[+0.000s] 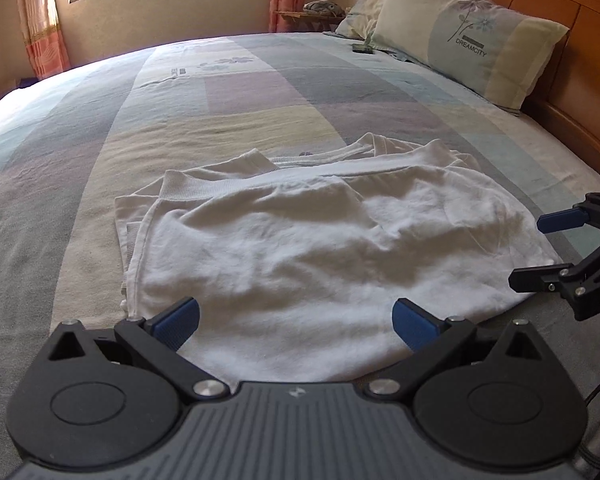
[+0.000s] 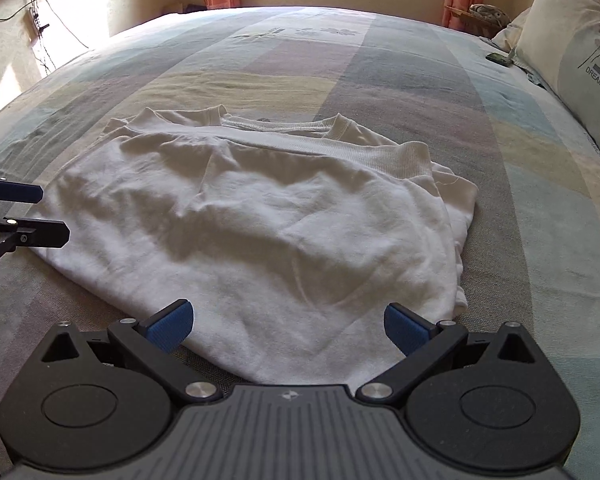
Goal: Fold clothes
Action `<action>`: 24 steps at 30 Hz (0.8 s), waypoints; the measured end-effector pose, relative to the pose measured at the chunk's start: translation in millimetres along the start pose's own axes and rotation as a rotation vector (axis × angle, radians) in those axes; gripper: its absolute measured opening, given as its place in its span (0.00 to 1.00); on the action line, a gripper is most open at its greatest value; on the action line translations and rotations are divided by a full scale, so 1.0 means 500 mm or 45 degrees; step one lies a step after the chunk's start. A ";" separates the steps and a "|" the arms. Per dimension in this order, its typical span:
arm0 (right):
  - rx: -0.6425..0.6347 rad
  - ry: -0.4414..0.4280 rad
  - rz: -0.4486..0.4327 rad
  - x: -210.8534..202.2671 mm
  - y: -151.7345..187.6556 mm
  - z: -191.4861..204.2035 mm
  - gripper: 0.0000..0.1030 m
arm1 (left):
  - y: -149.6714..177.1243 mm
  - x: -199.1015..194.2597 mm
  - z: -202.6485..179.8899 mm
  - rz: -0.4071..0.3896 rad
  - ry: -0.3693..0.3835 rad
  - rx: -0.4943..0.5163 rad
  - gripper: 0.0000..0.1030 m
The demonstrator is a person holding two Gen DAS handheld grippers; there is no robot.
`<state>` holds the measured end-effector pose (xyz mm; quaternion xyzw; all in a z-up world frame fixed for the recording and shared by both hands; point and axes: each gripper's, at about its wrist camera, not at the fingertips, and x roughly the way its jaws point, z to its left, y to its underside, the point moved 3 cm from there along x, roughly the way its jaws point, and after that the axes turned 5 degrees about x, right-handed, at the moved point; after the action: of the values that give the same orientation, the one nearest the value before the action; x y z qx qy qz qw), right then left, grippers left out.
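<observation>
A white T-shirt (image 1: 300, 236) lies partly folded on the bed, sleeves tucked in and collar toward the far side; it also shows in the right wrist view (image 2: 284, 220). My left gripper (image 1: 296, 322) is open and empty, hovering over the shirt's near hem. My right gripper (image 2: 288, 326) is open and empty over the near hem at the shirt's other side. The right gripper shows at the right edge of the left wrist view (image 1: 540, 250), beside the shirt's edge. The left gripper shows at the left edge of the right wrist view (image 2: 48, 214).
The striped pastel bedsheet (image 1: 260, 92) covers a wide bed. A pillow (image 1: 472, 32) leans on the wooden headboard (image 1: 580, 92) at right. A small dark object (image 1: 363, 49) lies near the pillow. Curtains (image 1: 40, 20) and a window are beyond the bed.
</observation>
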<state>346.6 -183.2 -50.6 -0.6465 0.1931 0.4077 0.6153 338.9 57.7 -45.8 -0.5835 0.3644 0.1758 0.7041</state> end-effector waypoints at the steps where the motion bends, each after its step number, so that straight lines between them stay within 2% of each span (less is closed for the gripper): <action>1: -0.014 0.009 -0.016 -0.010 0.001 0.005 1.00 | 0.000 -0.004 -0.007 -0.011 -0.008 0.038 0.99; 4: -0.074 0.057 -0.060 -0.038 0.010 0.019 1.00 | 0.017 -0.011 -0.031 -0.005 -0.053 0.138 0.99; 8: -0.204 0.208 -0.084 -0.058 0.041 0.032 1.00 | 0.051 -0.028 -0.059 0.009 -0.082 0.267 0.99; 12: -0.418 0.358 -0.081 -0.063 0.093 0.045 1.00 | 0.081 -0.032 -0.097 0.010 -0.210 0.571 0.99; 14: -0.528 0.398 -0.082 -0.058 0.116 0.051 1.00 | 0.102 -0.025 -0.119 0.016 -0.293 0.783 0.99; 18: -0.743 0.429 -0.068 -0.031 0.141 0.070 1.00 | 0.122 -0.004 -0.150 -0.016 -0.406 1.072 0.99; 24: -0.919 0.398 -0.137 0.023 0.113 0.112 1.00 | 0.100 0.043 -0.190 -0.062 -0.436 1.236 0.99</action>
<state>295.0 -136.2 -90.5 -0.8847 0.0945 0.3131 0.3322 290.6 -23.7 -101.2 -0.1608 0.2700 0.0630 0.9473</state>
